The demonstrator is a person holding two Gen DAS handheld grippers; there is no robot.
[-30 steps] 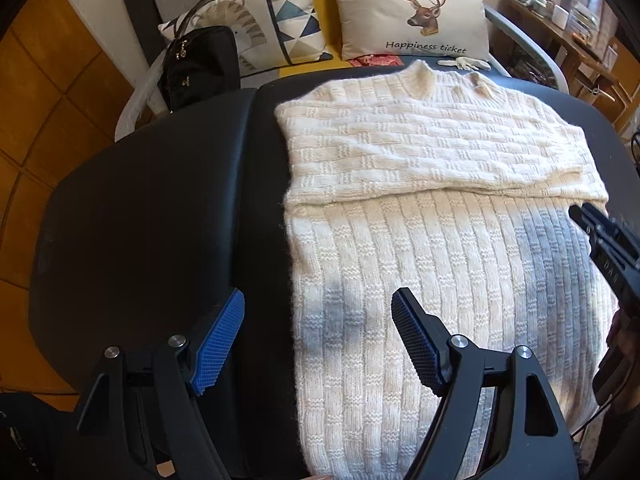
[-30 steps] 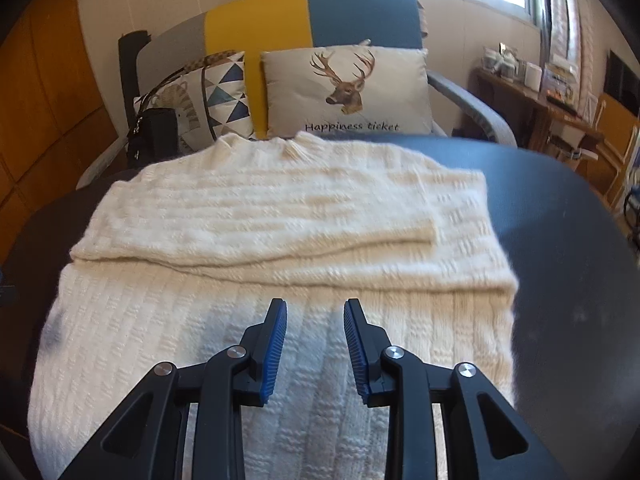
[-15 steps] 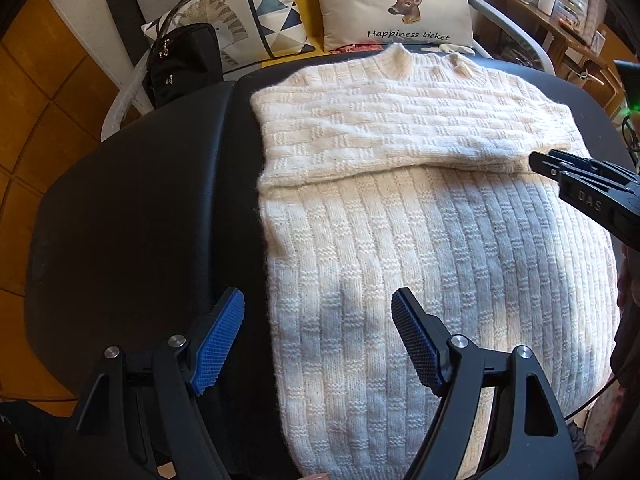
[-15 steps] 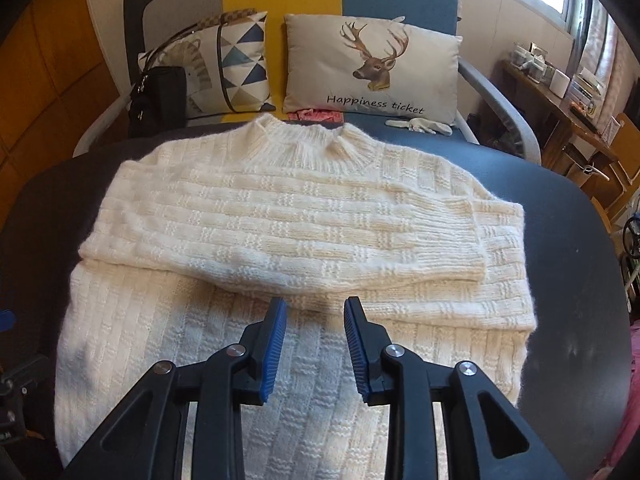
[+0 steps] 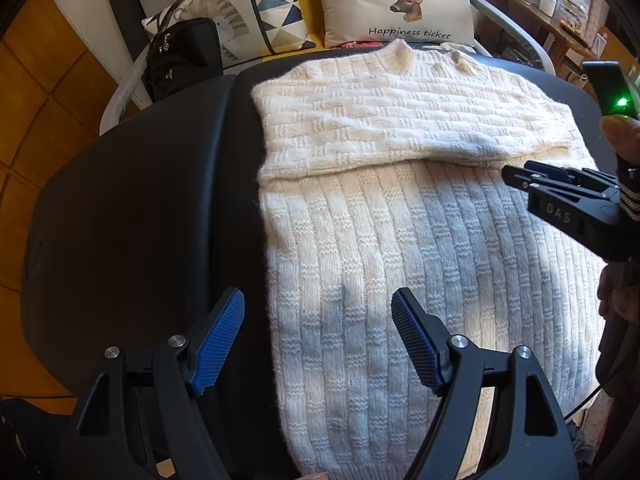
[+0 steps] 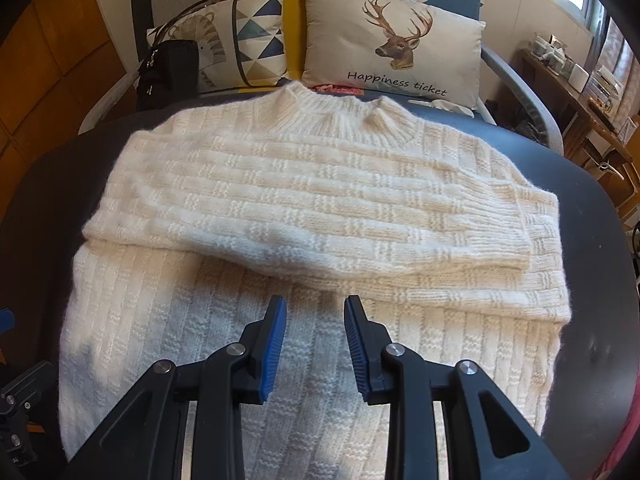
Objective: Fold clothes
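Observation:
A cream knitted sweater lies flat on a dark round table, collar at the far side, both sleeves folded across its chest. My left gripper hovers wide open over the sweater's near left edge, nothing between its blue pads. My right gripper hangs above the sweater's lower body just short of the folded sleeves, jaws narrowly apart and empty. In the left wrist view the right gripper comes in from the right edge, held by a hand.
Behind the table stands a sofa with a deer cushion, a patterned cushion and a black bag. A wooden shelf with small items is at the far right. Bare tabletop lies left of the sweater.
The right gripper has swung leftward over the sweater and now looks at the folded sleeves more squarely. The left gripper stays in place, wide open. The sweater has not moved.

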